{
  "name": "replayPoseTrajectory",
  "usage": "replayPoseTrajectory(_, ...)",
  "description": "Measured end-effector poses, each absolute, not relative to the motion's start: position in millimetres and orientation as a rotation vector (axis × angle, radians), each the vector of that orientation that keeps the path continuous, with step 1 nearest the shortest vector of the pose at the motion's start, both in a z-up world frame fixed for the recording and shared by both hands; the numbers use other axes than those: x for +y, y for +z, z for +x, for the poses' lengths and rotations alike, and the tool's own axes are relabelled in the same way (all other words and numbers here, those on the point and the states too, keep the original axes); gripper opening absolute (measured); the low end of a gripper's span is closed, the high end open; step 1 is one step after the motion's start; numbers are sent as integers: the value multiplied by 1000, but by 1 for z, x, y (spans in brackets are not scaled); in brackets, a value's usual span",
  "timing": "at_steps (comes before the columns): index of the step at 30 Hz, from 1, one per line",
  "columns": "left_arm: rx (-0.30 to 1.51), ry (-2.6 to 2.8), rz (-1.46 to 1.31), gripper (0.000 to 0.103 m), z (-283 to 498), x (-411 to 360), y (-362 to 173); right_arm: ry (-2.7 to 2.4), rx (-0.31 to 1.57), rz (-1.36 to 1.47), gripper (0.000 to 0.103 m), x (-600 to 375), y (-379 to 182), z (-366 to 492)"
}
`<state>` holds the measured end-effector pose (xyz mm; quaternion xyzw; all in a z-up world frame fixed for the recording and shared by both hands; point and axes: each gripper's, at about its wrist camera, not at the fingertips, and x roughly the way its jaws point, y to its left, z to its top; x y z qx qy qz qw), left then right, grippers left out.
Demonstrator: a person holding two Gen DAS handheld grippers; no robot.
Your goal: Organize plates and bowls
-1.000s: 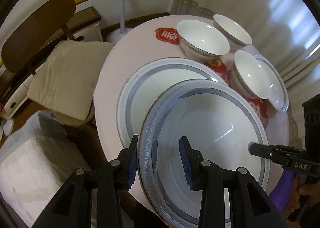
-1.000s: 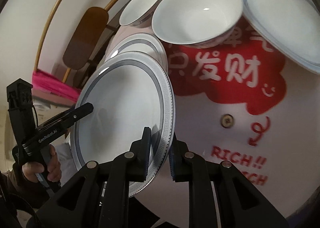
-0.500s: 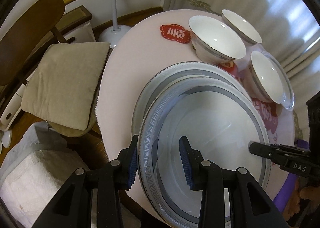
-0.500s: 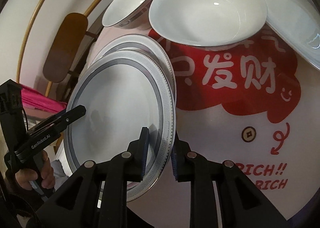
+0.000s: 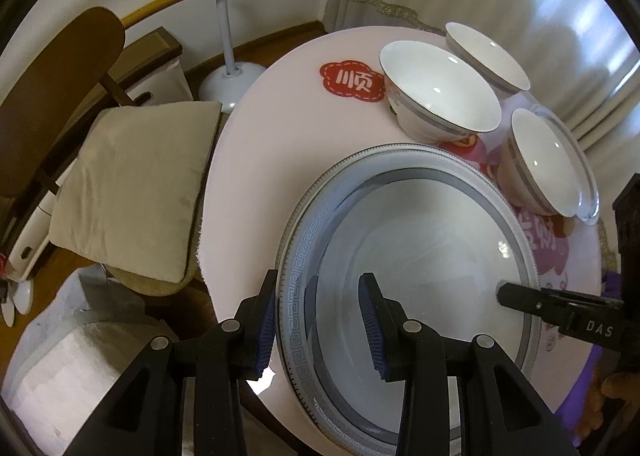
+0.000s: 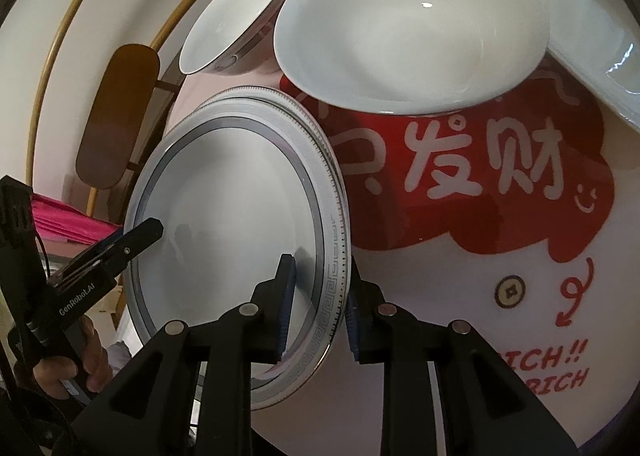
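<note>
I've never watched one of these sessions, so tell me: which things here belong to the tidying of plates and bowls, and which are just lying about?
Part of the job:
- large grey-rimmed plate, its rim between both grippers, over a second plate
- three white bowls
- clear glass plate

Just there:
- beige chair cushion
- red sticker
- white lamp stand

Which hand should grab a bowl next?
Right, probably. The right gripper has its jaws loose around the top plate rim, and a bowl sits just ahead. The left gripper clamps that plate.
</note>
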<state>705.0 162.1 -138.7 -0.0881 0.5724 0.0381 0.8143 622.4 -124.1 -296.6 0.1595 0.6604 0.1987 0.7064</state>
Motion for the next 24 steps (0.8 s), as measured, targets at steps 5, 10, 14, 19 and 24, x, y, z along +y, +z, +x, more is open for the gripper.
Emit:
replayPoseTrajectory(5,1217,90,-158,34,709,161,-141,444,1466,376,22,-132,-297,624)
replayPoseTrajectory(10,1210,85,-138,34,713,159,-143,442,1464,372,21,-138,-296,623)
replayPoseTrajectory(14,1215,92,-133,34,714,160,-144,435,1461,366,22,-136,-295,624)
replayPoseTrajectory(19,1222,96,-128,43,714,158,-142,405,1465,321,24,-124,-291,626)
replayPoseTrajectory(24,1230,144,-127,55,710,160,-134,375,1443,287,25,-120,-278,624)
